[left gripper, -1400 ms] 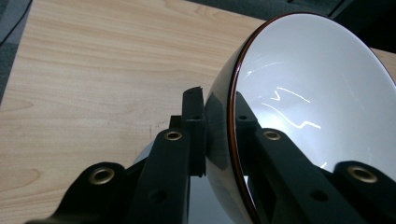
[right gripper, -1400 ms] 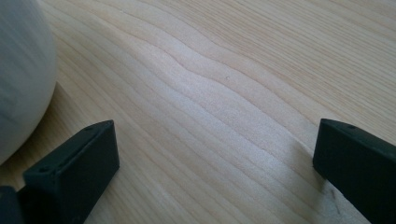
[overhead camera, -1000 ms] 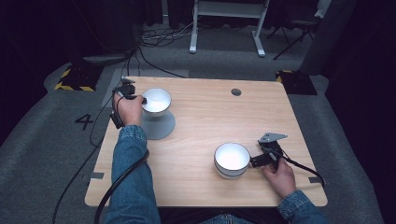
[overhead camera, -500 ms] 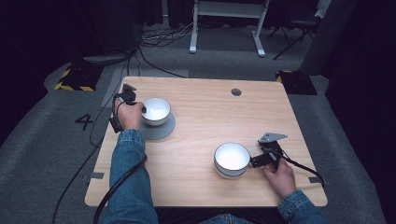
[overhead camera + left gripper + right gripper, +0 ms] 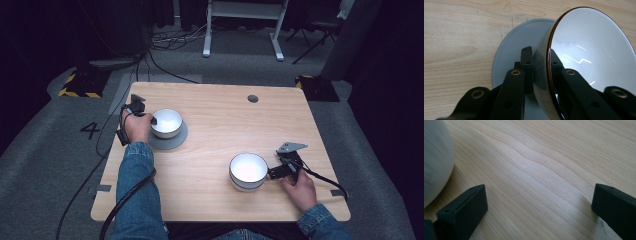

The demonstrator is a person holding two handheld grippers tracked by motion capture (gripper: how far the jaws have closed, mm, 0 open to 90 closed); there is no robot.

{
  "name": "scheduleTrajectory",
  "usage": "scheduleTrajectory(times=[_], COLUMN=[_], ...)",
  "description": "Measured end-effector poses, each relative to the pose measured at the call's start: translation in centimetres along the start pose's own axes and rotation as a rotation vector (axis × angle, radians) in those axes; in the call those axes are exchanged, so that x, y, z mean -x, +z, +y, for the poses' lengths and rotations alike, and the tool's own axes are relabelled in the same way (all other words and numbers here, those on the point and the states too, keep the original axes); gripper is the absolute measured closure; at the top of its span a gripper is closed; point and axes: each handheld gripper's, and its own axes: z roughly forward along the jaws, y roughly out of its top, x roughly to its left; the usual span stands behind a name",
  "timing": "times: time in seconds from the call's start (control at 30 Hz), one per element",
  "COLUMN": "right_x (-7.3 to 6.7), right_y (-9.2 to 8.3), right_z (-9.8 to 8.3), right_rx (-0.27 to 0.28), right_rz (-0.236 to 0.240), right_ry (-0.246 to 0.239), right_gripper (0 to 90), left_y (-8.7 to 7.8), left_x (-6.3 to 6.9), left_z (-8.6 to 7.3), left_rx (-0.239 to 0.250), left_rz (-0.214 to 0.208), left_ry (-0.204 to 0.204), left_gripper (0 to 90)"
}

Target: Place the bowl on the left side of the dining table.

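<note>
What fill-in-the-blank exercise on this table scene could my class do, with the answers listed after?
1. The left hand-held gripper is shut on the rim of a ____.
2. That bowl is above a grey round ____.
3. The right hand-held gripper's jaws are ____, with bare wood between them.
4. The second bowl stands directly on the wooden ____.

Missing words: bowl; plate; open; table

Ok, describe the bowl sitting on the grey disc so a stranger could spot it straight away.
Start at the wooden table and go to its far left part, where a flat grey disc lies. The bowl is over that disc, its rim clamped by the left gripper. The other bowl sits on bare wood, ungripped.
</note>
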Motion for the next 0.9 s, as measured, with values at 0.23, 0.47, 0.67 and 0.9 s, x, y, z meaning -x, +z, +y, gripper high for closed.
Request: scheduleTrajectory(times=[0.23, 0.47, 0.67, 0.9], right_x=[0.0, 0.0, 0.0, 0.0], right_y=[0.0, 0.0, 0.0, 0.0], right_z=[0.0, 0.0, 0.0, 0.0], right_rx=[0.0, 0.0, 0.001, 0.0], right_rz=[0.0, 0.0, 0.0, 0.001], right_ry=[0.0, 0.0, 0.0, 0.0], right_gripper=[0.5, 0.5, 0.5, 0.5], left_y=[0.1, -0.6, -1.7, -3.5], left_x=[-0.7, -0.5, 0.4, 2.1], left_z=[-0.3, -0.1, 0.6, 1.1], left_rx=[-0.008, 0.029, 0.084, 0.155], left_rz=[-0.025, -0.025, -0.002, -0.022], left_ry=[0.009, 0.015, 0.047, 0.184], left_gripper=[80.8, 69.1, 47.5, 38.9])
